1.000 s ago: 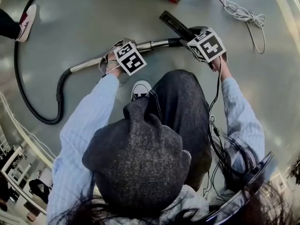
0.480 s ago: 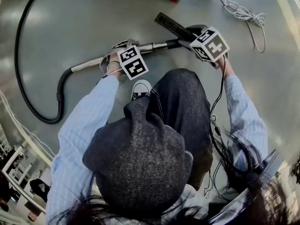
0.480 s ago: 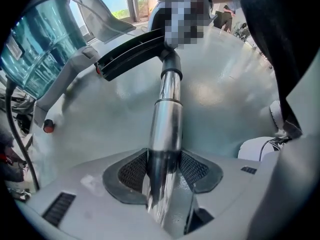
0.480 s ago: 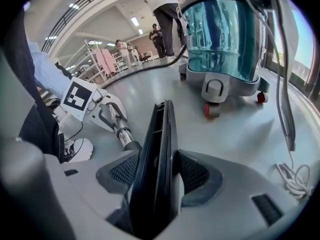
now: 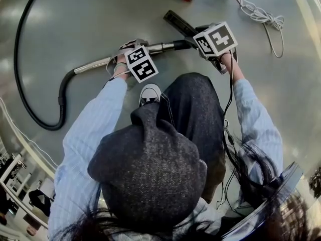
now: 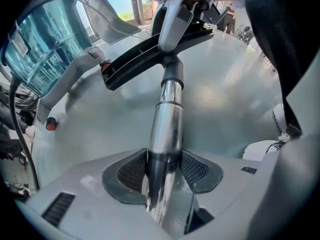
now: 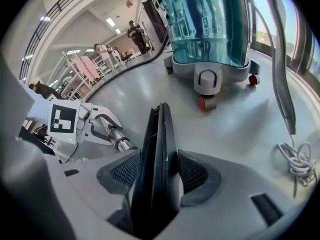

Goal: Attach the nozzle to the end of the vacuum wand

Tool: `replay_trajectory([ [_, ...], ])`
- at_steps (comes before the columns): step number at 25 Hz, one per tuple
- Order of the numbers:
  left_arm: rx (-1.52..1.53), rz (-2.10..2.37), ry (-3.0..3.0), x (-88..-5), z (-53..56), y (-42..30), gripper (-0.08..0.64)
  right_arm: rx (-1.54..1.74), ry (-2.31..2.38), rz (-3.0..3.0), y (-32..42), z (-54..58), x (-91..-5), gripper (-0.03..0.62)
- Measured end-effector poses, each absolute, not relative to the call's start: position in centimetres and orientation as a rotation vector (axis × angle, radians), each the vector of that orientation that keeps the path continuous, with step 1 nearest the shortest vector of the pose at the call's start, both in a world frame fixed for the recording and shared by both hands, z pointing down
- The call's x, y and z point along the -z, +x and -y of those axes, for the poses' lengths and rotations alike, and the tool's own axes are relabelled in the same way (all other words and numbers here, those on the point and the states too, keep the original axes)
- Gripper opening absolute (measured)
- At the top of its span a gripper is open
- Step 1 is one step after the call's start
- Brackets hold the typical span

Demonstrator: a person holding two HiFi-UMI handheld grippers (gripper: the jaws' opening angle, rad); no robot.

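Our left tongs (image 6: 164, 170) grip the chrome vacuum wand (image 6: 169, 114), jaws having just tightened; our right tongs (image 7: 156, 174) clamp the black floor nozzle (image 7: 159, 134), just closing further; its neck meets the wand's end over the grey floor (image 5: 100, 19)

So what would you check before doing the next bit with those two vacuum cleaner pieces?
1. Left gripper grips the shiny metal vacuum wand: ok; its jaws have just been closing, and the pads are on the tube.
2. Right gripper grips the flat black plastic nozzle: ok; its jaws have just been closing, with the nozzle between them.
3. The black collar at the wand's end meets the nozzle: ok.
4. Joint pushed fully home: cannot tell.
5. Slack in the black flexible hose: ok, it lies in a loose curve.
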State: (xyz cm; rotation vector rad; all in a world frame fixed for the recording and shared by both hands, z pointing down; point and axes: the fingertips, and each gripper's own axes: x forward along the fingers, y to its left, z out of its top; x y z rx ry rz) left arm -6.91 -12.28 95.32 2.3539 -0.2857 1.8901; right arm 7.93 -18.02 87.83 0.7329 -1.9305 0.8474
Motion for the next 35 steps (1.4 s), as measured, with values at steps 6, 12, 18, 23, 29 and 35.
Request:
replay_trajectory([
  [6, -1.799, 0.273, 2.332, -95.3, 12.0, -7.1, 0.198, -0.851, 0.706, 1.94, 7.8, 17.3, -87.6, 0.239],
  [12, -1.703, 0.26, 2.328, -95.6, 12.3, -6.8, 0.198, -0.865, 0.661, 1.939, 9.8, 15.5, -87.7, 0.252],
  [18, -1.704, 0.243, 2.333, -95.7, 12.1, -6.8, 0.198, -0.928, 0.65, 1.869, 10.7, 13.7, -88.9, 0.249],
  [23, -1.716, 0.272, 2.354, -95.7, 12.3, -7.0, 0.198, -1.225, 0.653, 1.862, 9.9, 14.2, -88.3, 0.227],
  [29, -1.883, 0.148, 2.418, -95.7, 12.0, -6.2, 0.195, -1.252, 0.623, 1.939, 9.3, 14.2, -87.8, 0.222],
  [35, -1.869, 0.054, 2.436, -96.1, 11.8, -5.8, 0.195, -1.126, 0.65, 1.965, 9.1, 14.2, -88.3, 0.23],
])
